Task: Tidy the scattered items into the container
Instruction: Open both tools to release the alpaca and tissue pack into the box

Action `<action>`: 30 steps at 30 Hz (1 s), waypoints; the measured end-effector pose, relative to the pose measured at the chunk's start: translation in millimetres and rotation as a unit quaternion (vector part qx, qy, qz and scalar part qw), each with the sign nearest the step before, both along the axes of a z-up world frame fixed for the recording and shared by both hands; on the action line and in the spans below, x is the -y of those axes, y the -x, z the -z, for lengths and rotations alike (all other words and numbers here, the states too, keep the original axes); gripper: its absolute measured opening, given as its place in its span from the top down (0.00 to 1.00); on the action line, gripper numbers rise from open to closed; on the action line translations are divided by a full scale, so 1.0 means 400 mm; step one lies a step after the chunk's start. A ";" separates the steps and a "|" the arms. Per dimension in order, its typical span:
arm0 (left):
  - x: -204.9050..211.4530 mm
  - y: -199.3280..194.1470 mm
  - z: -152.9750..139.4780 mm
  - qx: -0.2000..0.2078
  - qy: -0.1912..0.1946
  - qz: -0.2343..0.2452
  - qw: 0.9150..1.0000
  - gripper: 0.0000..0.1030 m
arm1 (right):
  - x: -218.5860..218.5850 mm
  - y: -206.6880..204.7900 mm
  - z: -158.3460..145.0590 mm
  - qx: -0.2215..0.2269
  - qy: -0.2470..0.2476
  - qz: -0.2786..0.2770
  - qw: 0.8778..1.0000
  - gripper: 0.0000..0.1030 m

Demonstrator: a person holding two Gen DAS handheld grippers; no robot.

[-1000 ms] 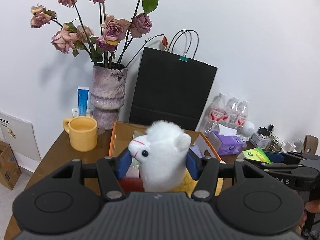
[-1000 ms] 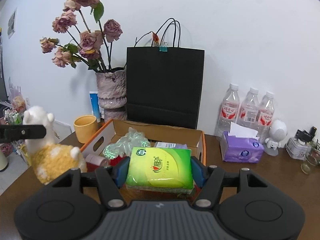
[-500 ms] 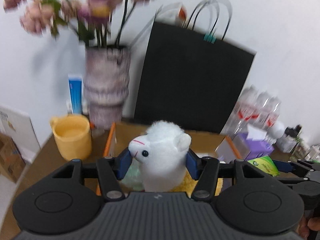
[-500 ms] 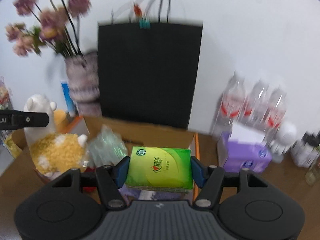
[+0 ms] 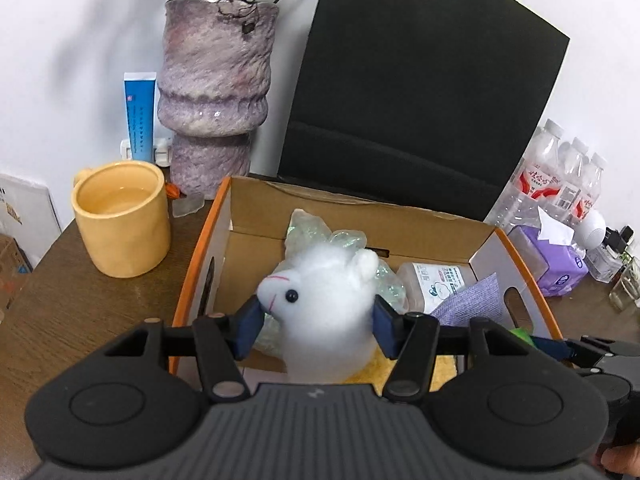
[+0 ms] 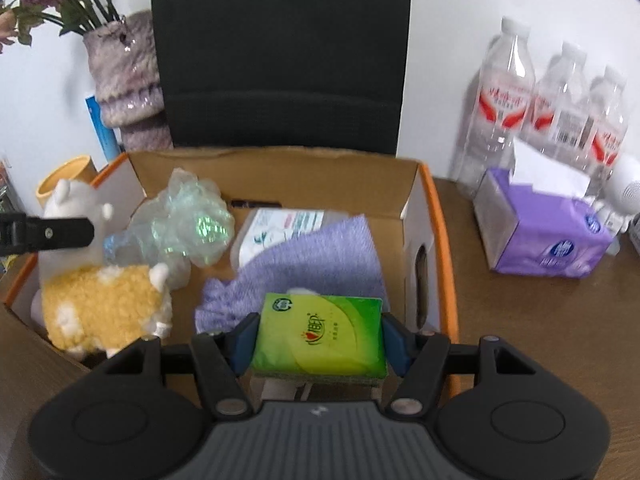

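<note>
A lived-in home or small office corner is showing: a brown wooden tabletop (image 5: 80, 312) is standing against a white wall, crowding together a purple vase (image 5: 214, 80) of dried roses, a yellow mug (image 5: 120, 220), a black paper bag (image 5: 420, 92), water bottles (image 6: 552, 108) and a purple tissue box (image 6: 548, 236).

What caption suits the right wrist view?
Right claw holding a green tissue pack over the cardboard box.

Bright, even indoor light; soft shadow left of vase (image 5: 216, 80) on wall. Strong fisheye bending at edges. Right view slightly blurred (bottles (image 6: 552, 120) smeared).
</note>
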State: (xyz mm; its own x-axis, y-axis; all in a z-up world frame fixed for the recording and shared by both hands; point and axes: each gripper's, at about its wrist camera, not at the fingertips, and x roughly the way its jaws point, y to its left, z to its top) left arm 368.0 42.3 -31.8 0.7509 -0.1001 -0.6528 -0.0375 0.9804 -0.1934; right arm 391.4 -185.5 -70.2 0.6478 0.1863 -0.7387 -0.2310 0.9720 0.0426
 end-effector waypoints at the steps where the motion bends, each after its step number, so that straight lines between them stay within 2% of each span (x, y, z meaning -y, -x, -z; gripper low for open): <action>1: 0.003 -0.001 0.000 0.001 -0.002 0.000 1.000 0.43 | 0.002 0.000 0.006 -0.001 -0.002 0.001 1.000 0.39; 3: 0.009 -0.003 -0.001 0.001 -0.007 0.000 1.000 0.43 | 0.000 -0.001 0.008 -0.001 -0.003 0.000 1.000 0.38; 5: 0.015 -0.006 -0.002 0.001 -0.012 -0.003 1.000 0.38 | -0.002 0.000 0.005 -0.006 -0.003 -0.004 1.000 0.36; 6: 0.018 -0.009 -0.003 0.000 -0.014 -0.005 1.000 0.34 | -0.004 0.002 0.002 -0.009 -0.001 -0.008 1.000 0.31; 7: 0.020 -0.008 -0.004 0.000 -0.016 -0.005 1.000 0.20 | -0.007 0.007 -0.003 -0.005 0.004 -0.009 1.000 0.25; 8: 0.022 -0.007 -0.005 0.000 -0.017 -0.005 1.000 0.09 | -0.009 0.014 -0.009 0.000 0.009 -0.009 1.000 0.12; 9: 0.023 -0.001 -0.008 0.006 -0.016 -0.010 1.000 0.06 | -0.012 0.021 -0.016 0.005 0.014 -0.009 1.000 0.05; 10: 0.024 0.003 -0.012 0.012 -0.016 -0.013 1.000 0.00 | -0.015 0.028 -0.022 0.011 0.020 -0.010 1.000 0.03; 13: 0.029 0.017 -0.029 0.021 -0.014 -0.016 1.000 0.00 | -0.018 0.046 -0.043 0.025 0.034 -0.004 0.999 0.00; 19: 0.039 0.056 -0.061 0.029 -0.031 -0.017 0.999 0.00 | -0.004 0.078 -0.087 0.029 0.017 0.006 0.999 0.00; 30: 0.023 0.150 -0.124 0.040 -0.027 -0.006 0.999 0.00 | -0.001 0.172 -0.158 0.041 0.013 0.014 0.999 0.00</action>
State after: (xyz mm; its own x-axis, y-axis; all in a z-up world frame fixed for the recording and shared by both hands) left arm 308.0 33.0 17.7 0.8017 -0.0563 -0.5950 -0.0360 0.9892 -0.1421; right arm 322.6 -185.3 -7.0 0.7104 0.1486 -0.6879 -0.2060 0.9786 -0.0014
